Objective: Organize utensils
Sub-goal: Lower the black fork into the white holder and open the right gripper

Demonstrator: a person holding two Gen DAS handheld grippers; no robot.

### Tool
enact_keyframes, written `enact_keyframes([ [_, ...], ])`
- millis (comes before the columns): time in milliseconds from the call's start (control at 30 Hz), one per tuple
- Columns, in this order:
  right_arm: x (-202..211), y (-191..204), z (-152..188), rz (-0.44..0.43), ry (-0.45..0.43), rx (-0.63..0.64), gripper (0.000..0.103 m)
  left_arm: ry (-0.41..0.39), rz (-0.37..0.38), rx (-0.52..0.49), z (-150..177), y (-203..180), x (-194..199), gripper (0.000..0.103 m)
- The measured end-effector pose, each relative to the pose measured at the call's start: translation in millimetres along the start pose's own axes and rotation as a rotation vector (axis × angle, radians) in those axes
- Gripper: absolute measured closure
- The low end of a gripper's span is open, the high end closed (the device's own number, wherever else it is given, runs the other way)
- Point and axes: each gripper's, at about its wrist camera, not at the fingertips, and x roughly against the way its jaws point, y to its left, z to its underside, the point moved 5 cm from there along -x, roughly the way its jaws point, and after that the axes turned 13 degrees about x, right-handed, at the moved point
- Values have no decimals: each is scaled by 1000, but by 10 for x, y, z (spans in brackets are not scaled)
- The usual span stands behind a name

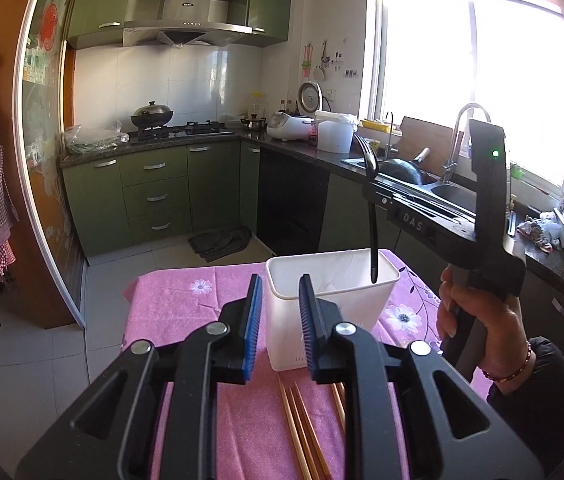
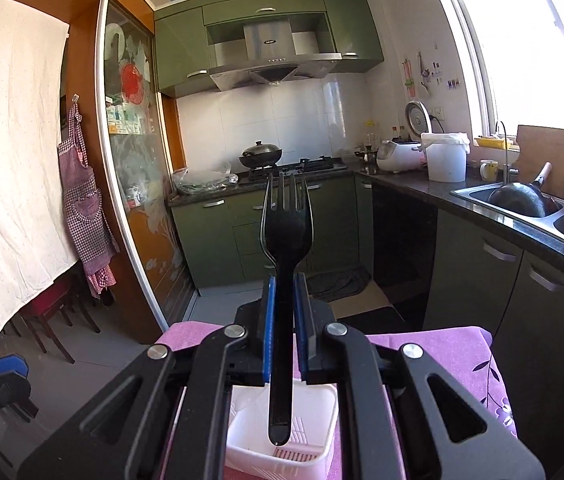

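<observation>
Since the white utensil caddy is taking handles first, you're holding the black plastic fork tines-up w/ the right gripper clamped on its neck, handle tip hanging over the caddy mouth; left gripper is idling slightly ajar, empty, above the chopsticks.

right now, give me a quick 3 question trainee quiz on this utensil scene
1. True or false: the right gripper is shut on the black plastic fork.
2. Which end of the fork points down toward the white plastic utensil holder: tines or handle?
3. What lies on the pink flowered tablecloth below the left gripper? A) wooden chopsticks B) metal spoons C) knives

Key: 1 true; 2 handle; 3 A, the wooden chopsticks.
</observation>
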Motion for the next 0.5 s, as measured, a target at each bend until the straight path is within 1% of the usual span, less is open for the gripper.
enact_keyframes([
  [133, 151, 35, 163, 10, 9, 50, 93, 42, 3, 10, 61, -22, -86, 85],
  [267, 327, 97, 358, 3, 38, 78, 93, 108, -4, 17, 178, -33, -176, 85],
  [333, 376, 110, 459, -4, 66, 87, 92, 138, -4, 24, 222, -33, -207, 85],
  [400, 421, 129, 531, -2, 78, 100, 92, 155, -2, 20, 262, -36, -209, 85],
  [467, 450, 146, 585, -7, 90, 103, 85, 155, -15, 3, 281, -44, -194, 85],
  [500, 467, 159, 611, -8, 93, 104, 80, 159, -17, -5, 295, -50, -185, 85],
])
